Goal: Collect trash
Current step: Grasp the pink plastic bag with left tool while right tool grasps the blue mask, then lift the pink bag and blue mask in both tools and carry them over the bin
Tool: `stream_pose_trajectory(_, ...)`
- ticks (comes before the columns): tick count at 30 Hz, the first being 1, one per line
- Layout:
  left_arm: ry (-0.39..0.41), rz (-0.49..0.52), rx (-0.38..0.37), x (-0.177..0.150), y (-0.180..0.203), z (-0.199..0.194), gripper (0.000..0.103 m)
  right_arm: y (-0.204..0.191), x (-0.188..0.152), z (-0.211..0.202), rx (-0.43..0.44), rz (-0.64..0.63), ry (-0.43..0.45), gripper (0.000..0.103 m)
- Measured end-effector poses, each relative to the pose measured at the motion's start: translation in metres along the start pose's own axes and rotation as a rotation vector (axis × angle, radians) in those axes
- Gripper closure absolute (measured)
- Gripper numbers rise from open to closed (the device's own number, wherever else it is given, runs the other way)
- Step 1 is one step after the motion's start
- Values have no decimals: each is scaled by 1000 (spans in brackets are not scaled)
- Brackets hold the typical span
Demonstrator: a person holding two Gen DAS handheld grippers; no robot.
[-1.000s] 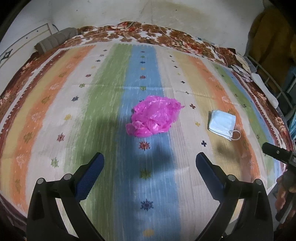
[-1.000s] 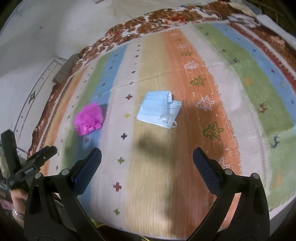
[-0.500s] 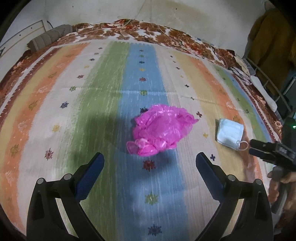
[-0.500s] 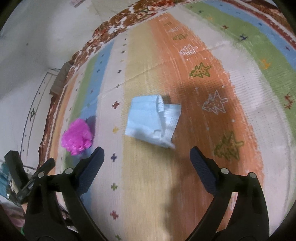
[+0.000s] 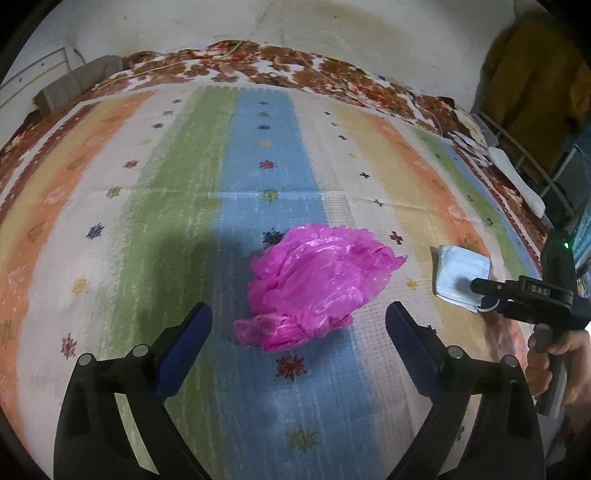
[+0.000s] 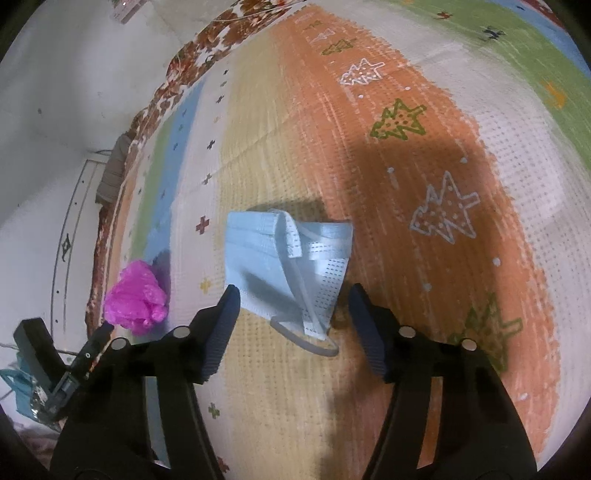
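Note:
A crumpled pink plastic bag [image 5: 317, 284] lies on the striped blanket [image 5: 166, 206], on its blue stripe. My left gripper [image 5: 297, 317] is open, its tips on either side of the bag's near end, a little above the cloth. A pale blue face mask [image 6: 286, 264] lies folded on the yellow stripe; it also shows in the left wrist view [image 5: 460, 273]. My right gripper [image 6: 293, 301] is open, narrower than before, with the mask's near edge and ear loop between its tips. The bag also shows in the right wrist view [image 6: 135, 299].
The blanket covers a bed against a white wall [image 5: 295, 33]. A flowered quilt [image 5: 280, 70] lies along the far edge. A grey bundle [image 5: 70, 88] sits at the far left corner. A metal rack [image 5: 528, 158] with clothes stands at the right.
Both grippers moved forward and down: the left closed in on the pink bag, the right on the mask. The right jaws have narrowed around the mask's near edge.

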State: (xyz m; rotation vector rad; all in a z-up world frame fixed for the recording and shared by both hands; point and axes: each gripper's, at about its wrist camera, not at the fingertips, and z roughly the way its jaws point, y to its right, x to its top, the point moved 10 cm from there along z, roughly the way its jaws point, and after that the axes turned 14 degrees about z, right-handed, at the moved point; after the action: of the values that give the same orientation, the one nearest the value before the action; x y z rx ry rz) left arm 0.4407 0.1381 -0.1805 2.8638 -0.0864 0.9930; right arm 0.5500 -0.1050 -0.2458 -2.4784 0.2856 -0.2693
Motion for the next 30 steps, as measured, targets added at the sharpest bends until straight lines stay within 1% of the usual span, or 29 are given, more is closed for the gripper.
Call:
stream_pose_trajectory(1,1,5,0,1,0,1,13,-1,1,1,-4,-3,-5,57)
stream_pose_trajectory(3,-1,11,-1,1,0,6,20,-2,2,5,-26,-9,-9,65)
stream_pose_trajectory(4,-3,15,-5,1,0,8,22,-2,3,6,-37,-15,-6,69)
stream_pose_trajectory(5,-7,20,-3,0,0,11,28,-2,4,8,-42,-17,-6,71)
stream_pose_trajectory(6,-12,25,-8,-1,1,14,40,-2,5,9,-52,-17,-5,78)
stream_pose_trajectory(7,-19,28,-15,-3,1,16,46,0,6,9,-61,-15,-3,88)
stream_pose_trajectory(8,-25,34,-14,-3,2,18,58,-1,7,10,-57,-12,-10,92)
stream_pose_trajectory(9,-19,40,-7,-1,2,17,70,-2,6,12,-44,-11,-23,97)
stream_pose_trajectory(10,-11,37,-11,1,1,15,78,-4,6,12,-37,-19,-30,100)
stream_pose_trajectory(11,-6,25,-13,2,1,13,88,-5,6,12,-39,-29,-28,101)
stream_pose_trajectory(13,11,-13,-23,5,-2,9,91,-9,6,10,-37,-51,-25,101)
stream_pose_trajectory(15,15,-16,-28,8,0,7,94,-13,5,8,-33,-62,-24,101)
stream_pose_trajectory(17,8,6,-6,10,3,3,95,-21,2,2,-27,-86,-20,101)
stream_pose_trajectory(21,19,-10,-10,15,10,-13,96,-38,-6,-14,-35,-145,-9,102)
stream_pose_trajectory(23,10,-6,1,15,13,-19,96,-42,-11,-22,-53,-183,0,102)
stream_pose_trajectory(26,-6,11,21,12,20,-28,96,-46,-22,-35,-104,-256,21,102)
stream_pose_trajectory(28,-14,13,29,10,22,-35,96,-46,-25,-44,-138,-282,53,102)
stream_pose_trajectory(30,-21,3,31,7,25,-42,96,-45,-28,-52,-148,-287,59,102)
